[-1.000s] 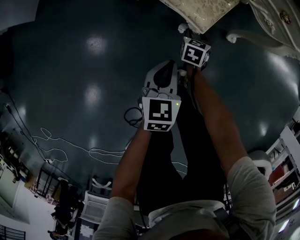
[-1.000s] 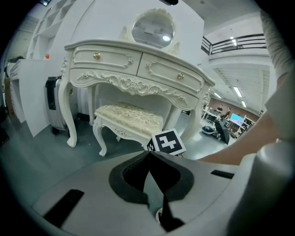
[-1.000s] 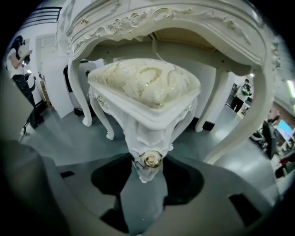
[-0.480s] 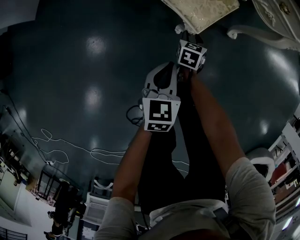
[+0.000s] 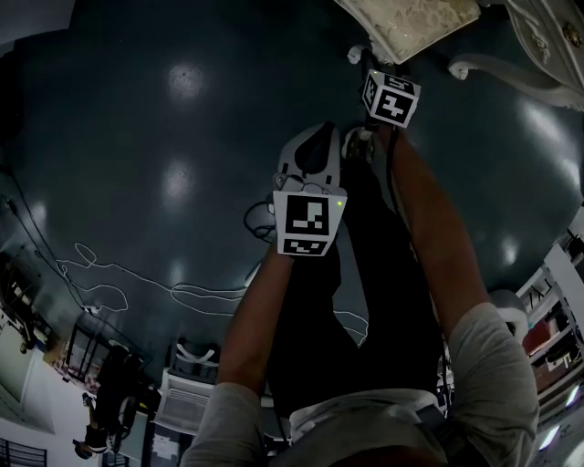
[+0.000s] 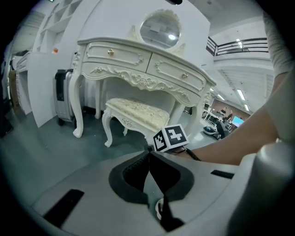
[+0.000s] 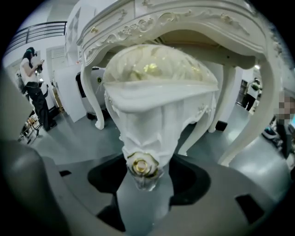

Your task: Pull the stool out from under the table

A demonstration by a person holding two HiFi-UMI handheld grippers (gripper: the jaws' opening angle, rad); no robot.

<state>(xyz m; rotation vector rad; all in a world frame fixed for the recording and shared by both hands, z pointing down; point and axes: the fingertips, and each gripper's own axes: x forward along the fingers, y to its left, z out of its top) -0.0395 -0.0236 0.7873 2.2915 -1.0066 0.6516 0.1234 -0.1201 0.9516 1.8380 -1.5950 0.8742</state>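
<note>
Head view: over a dark glossy floor [image 5: 137,137], the left gripper [image 5: 319,137] hangs beside the right gripper [image 5: 383,77], which reaches the cream-cushioned, carved white stool [image 5: 411,23]. Left gripper view: its fingers [image 6: 133,170] are closed on nothing, and the stool stands partly under the ornate white table [image 6: 138,60]. Right gripper view: its fingers [image 7: 103,177], just opened wide, flank the stool's corner leg [image 7: 147,133] without pressing it.

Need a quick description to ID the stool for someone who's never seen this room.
Find the white carved dressing table with the oval mirror on top. Low between its legs, partly tucked under, stands the stool. It alone has a cream patterned cushion on short curved white legs; the dark suitcase beside the table is boxy and plain.
</note>
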